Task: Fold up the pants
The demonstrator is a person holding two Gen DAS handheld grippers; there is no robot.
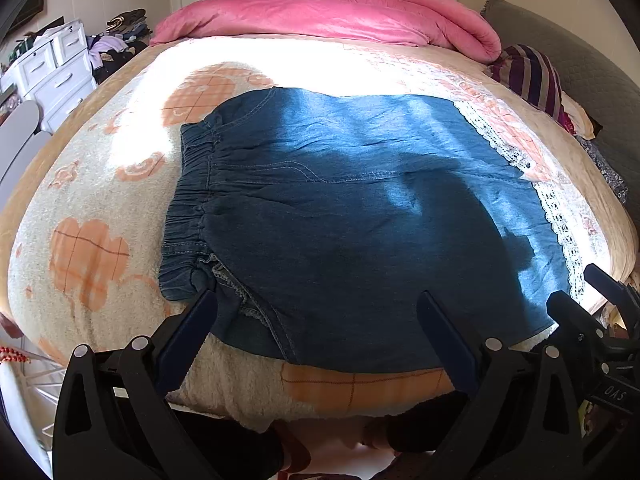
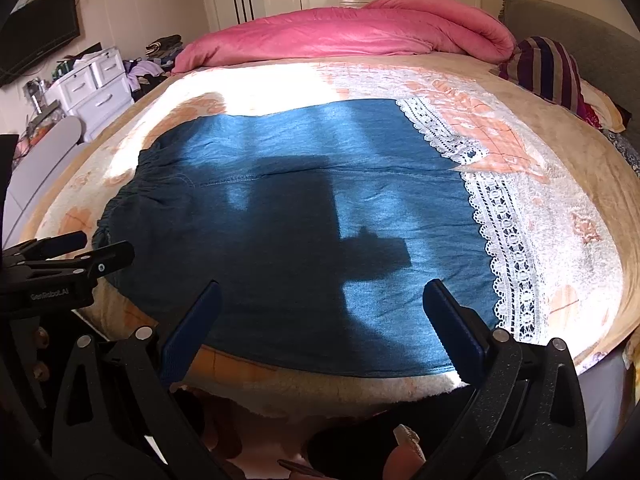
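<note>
While the denim pants (image 1: pixel 340 208) lie spread flat across the bed blanket (image 1: pixel 80 200), waistband to the left and legs running right, both grippers hang over the near edge with nothing between their fingers. Far left in the left wrist view: white drawer unit (image 1: pixel 56 68), clothes heap beside it. Elastic waistband (image 1: pixel 192 200) bunched at left, near corner just ahead of the left gripper (image 1: pixel 316 304), jaws spread wide, released, blue pads above the fabric, contact unclear. Pants mostly in shadow, sunlit strip along the far side. Moving right, white lace hem (image 1: pixel 560 232) trims the leg ends; the right gripper (image 2: pixel 320 292) sits near that end, also splayed open, gripping nothing. Left gripper's body shows at the left edge of the right wrist view. Behind the pants: pink duvet (image 1: pixel 328 12) rolled along the far side, striped pillow (image 1: pixel 532 76) far right, grey headboard (image 1: pixel 580 64) beyond it
</note>
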